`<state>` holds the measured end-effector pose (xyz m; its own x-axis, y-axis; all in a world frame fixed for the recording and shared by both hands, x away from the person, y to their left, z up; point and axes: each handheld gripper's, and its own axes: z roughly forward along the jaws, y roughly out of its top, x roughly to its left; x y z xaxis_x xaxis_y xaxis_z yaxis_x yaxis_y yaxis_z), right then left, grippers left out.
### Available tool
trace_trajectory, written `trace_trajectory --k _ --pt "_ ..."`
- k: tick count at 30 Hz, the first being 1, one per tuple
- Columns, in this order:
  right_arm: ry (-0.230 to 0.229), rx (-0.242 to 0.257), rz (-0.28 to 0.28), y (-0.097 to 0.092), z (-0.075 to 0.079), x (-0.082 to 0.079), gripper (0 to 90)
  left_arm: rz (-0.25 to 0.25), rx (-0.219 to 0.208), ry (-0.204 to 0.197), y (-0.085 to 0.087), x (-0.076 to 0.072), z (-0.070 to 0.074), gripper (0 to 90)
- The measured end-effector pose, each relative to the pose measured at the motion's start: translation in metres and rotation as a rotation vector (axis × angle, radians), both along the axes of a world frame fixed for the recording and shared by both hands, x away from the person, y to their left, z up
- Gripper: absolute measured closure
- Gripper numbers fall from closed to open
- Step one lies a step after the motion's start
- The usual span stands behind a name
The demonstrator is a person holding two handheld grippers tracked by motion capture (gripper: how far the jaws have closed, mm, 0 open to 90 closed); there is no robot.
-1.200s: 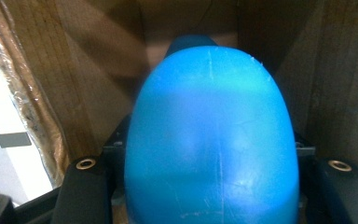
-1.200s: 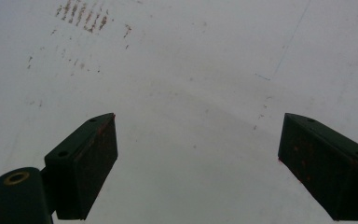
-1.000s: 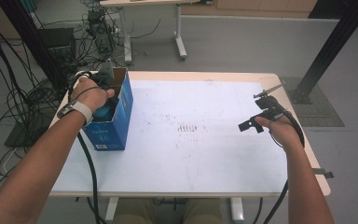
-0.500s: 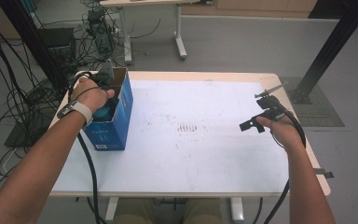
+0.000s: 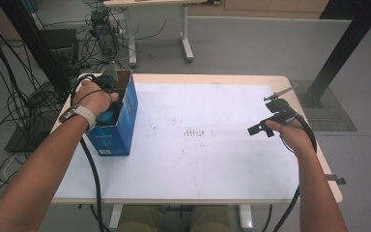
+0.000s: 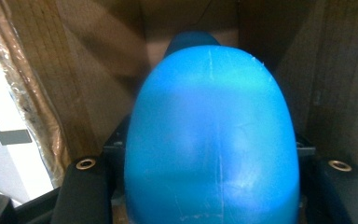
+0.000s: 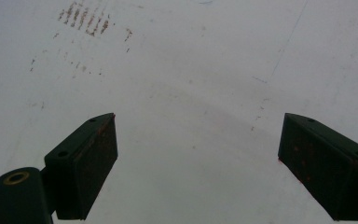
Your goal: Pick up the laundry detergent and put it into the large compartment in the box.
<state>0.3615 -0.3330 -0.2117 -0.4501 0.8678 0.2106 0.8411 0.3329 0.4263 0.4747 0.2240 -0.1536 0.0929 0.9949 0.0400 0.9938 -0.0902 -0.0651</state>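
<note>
High view first, nearest the person: both forearms come in over the front edge of the wide white table (image 5: 174, 164), whose middle carries only a patch of small brown marks (image 5: 195, 133). On the right, the right tongs (image 5: 265, 115) rest low near the table's right edge, well apart from everything else; the right gripper view shows their two black jaws spread wide over bare white surface with nothing between them. Farther back on the left, the left hand (image 5: 94, 96) reaches down into the open top of a blue cardboard box (image 5: 118, 130) with brown inner walls, standing upright near the table's left edge. The left tongs (image 6: 209, 196) are inside that box, clamped on a smooth, rounded bright blue plastic object (image 6: 212, 140); in the left gripper view it sits between the two jaws, with the brown cardboard walls close on every side. A glimpse of the same blue shape shows under the hand from above (image 5: 107, 116). My reading is that the work stands at a midpoint: the grasp is made and the object is low in the box, but whether it is going in or coming out cannot be told. What remains is either release or a lift clear of the rim. Beyond the table lie grey floor and cables (image 5: 9, 96).
</note>
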Motion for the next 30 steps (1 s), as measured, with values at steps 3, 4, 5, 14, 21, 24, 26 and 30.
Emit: trace_trajectory --k 3,4,5,14,21,24,26,30 --pt "0.0 -0.001 0.001 0.0 -0.0008 0.0 11.6 0.003 -0.002 0.004 0.0007 0.0006 0.0002 39.4" --pt "0.0 -0.001 0.001 0.0 -0.0008 0.0 11.6 0.003 -0.002 0.004 0.0007 0.0006 0.0002 39.4" --pt "0.002 -0.001 0.001 -0.0001 -0.001 0.0001 11.6 0.002 -0.001 0.006 0.0007 0.0008 0.0001 39.4" --pt "-0.004 0.001 0.001 -0.0008 -0.0001 -0.0008 11.6 0.002 0.001 0.009 -0.0005 0.0011 0.0001 39.4" --pt "-0.003 0.001 0.002 -0.0016 -0.0009 -0.001 11.6 0.002 0.002 0.008 -0.0001 0.0008 0.0001 39.4" --pt "-0.001 0.003 -0.002 -0.0019 -0.0011 -0.0014 11.6 0.004 0.001 0.009 0.0003 0.0008 0.0002 39.4" --pt "-0.002 0.002 -0.002 -0.0019 -0.0011 -0.0016 11.6 0.003 0.001 0.01 0.0003 0.0009 0.0002 39.4" --pt "-0.001 0.003 -0.003 -0.0019 -0.0006 -0.0017 11.6 0.002 0.002 0.01 -0.0001 0.0009 0.0002 39.4"
